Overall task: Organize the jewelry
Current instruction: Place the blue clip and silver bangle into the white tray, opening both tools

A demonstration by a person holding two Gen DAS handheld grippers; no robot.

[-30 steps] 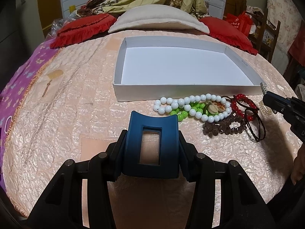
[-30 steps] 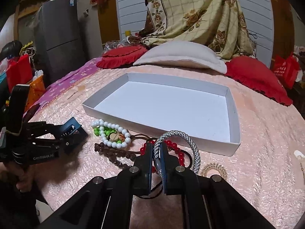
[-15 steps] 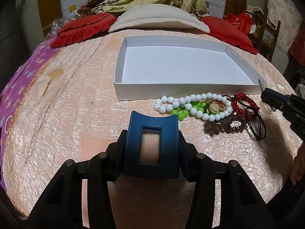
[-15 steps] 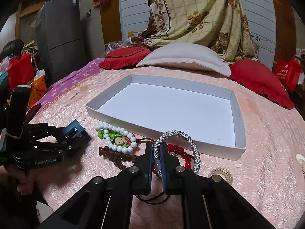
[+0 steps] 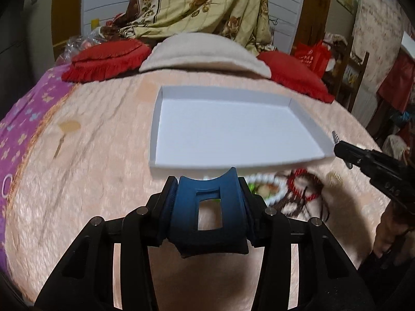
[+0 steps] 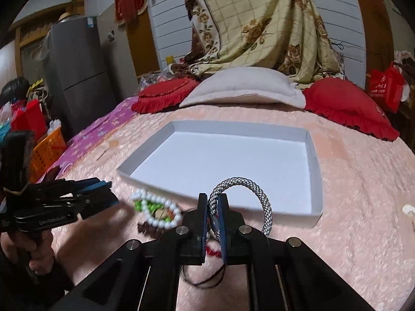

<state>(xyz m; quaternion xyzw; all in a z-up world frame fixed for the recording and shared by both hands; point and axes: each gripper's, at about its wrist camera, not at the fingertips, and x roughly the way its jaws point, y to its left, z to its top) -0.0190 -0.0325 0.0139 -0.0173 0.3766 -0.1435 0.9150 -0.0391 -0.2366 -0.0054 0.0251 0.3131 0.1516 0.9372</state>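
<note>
My left gripper [image 5: 206,185] grips a blue claw clip [image 5: 186,207] above the pink bedspread; its jaws are closing a little, with the pads pressed on the clip. Just beyond it lies a shallow white box [image 5: 228,129] with nothing in it. My right gripper [image 6: 212,199] is shut on a silver-grey braided bracelet [image 6: 262,191], held up in front of the box's [image 6: 233,155] near wall. Below lies a blurred pile: white beads [image 6: 155,215], green beads, brown beads [image 6: 147,229], red beads [image 5: 301,181] and a dark cord [image 6: 205,280]. The left gripper [image 6: 106,191] shows at left.
Red cushions [image 5: 109,59] and a beige pillow [image 5: 202,51] line the far side of the bed. A golden spiral tie [image 5: 334,177] lies right of the pile. A tan tag [image 5: 68,127] sits on the left. A fridge [image 6: 75,77] and an orange basket [image 6: 46,150] stand beside the bed.
Both grippers have risen. The bracelet has come up off the pile with the right gripper. The clip now covers part of the beads in the left wrist view.
</note>
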